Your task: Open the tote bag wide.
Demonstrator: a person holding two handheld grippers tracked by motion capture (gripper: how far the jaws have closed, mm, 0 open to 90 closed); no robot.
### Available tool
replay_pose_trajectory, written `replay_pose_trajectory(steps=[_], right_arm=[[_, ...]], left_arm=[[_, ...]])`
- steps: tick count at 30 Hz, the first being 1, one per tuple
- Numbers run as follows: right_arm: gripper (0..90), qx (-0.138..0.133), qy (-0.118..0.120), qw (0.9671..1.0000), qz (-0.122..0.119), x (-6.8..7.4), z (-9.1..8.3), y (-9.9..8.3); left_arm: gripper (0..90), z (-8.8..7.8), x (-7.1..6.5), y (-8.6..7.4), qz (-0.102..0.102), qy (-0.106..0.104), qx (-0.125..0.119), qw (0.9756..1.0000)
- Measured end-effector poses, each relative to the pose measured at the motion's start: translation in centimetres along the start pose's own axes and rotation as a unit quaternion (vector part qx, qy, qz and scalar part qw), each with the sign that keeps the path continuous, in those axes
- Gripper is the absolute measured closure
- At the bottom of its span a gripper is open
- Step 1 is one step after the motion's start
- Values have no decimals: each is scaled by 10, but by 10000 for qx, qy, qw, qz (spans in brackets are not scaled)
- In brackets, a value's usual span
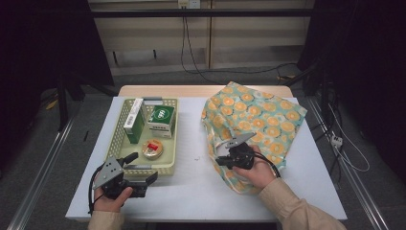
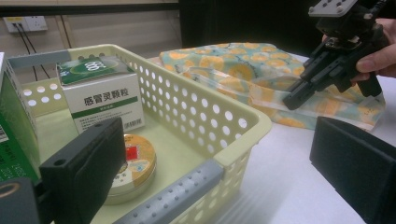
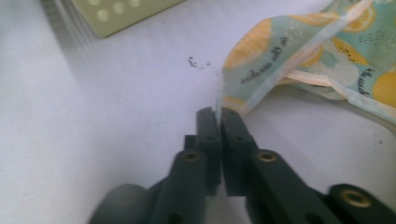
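Note:
A cloth bag (image 1: 251,122) printed with orange slices lies on the right half of the white table; it also appears as the bag (image 2: 243,74) and the bag (image 3: 322,51). My right gripper (image 1: 216,154) is shut on the bag's left edge, the thin hem pinched between the closed jaws of the right gripper (image 3: 218,114). The same right gripper (image 2: 292,100) is seen from the side, tip down on the cloth. My left gripper (image 1: 152,177) rests near the table's front left, jaws wide apart, nothing between them; the basket's front corner lies ahead of the left gripper (image 2: 219,158).
A pale yellow perforated basket (image 1: 119,143) stands on the left with a white-green medicine box (image 1: 160,120), a green box (image 1: 134,122) and a round tin (image 1: 153,149). Bare white table (image 1: 196,187) lies between the hands. Cables run behind the table.

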State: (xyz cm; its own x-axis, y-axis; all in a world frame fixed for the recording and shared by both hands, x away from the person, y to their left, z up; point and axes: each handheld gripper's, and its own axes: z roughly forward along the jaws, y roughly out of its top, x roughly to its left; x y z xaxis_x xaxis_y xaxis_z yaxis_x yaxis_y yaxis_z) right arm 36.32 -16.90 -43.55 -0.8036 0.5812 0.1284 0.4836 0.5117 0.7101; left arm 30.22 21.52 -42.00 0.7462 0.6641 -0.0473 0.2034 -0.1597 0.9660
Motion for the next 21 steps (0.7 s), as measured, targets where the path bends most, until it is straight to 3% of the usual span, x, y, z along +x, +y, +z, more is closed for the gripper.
replay_pose_trajectory(steps=[3, 7, 9, 12, 16, 21], right_arm=[[900, -32, 122, 9999, -73, 6, 1, 3], [900, -155, 593, 9981, -95, 20, 0, 8], [900, -162, 677, 9974, -198, 30, 1, 10], [896, -206, 803, 9964, -161, 35, 3, 12], [784, -232, 704, 9972, -21, 28, 0, 15], [814, -241, 567, 9981, 27, 18, -10, 11]], left_arm=[[34, 0, 0, 0, 13, -3, 4, 10000], [34, 0, 0, 1, 27, -2, -3, 10000], [34, 0, 0, 0, 5, -7, 9, 10000], [34, 0, -1, 1, 14, -17, 10, 10000], [34, -1, 0, 1, 31, -2, -17, 10000], [34, -1, 0, 1, 6, 0, -15, 10000]])
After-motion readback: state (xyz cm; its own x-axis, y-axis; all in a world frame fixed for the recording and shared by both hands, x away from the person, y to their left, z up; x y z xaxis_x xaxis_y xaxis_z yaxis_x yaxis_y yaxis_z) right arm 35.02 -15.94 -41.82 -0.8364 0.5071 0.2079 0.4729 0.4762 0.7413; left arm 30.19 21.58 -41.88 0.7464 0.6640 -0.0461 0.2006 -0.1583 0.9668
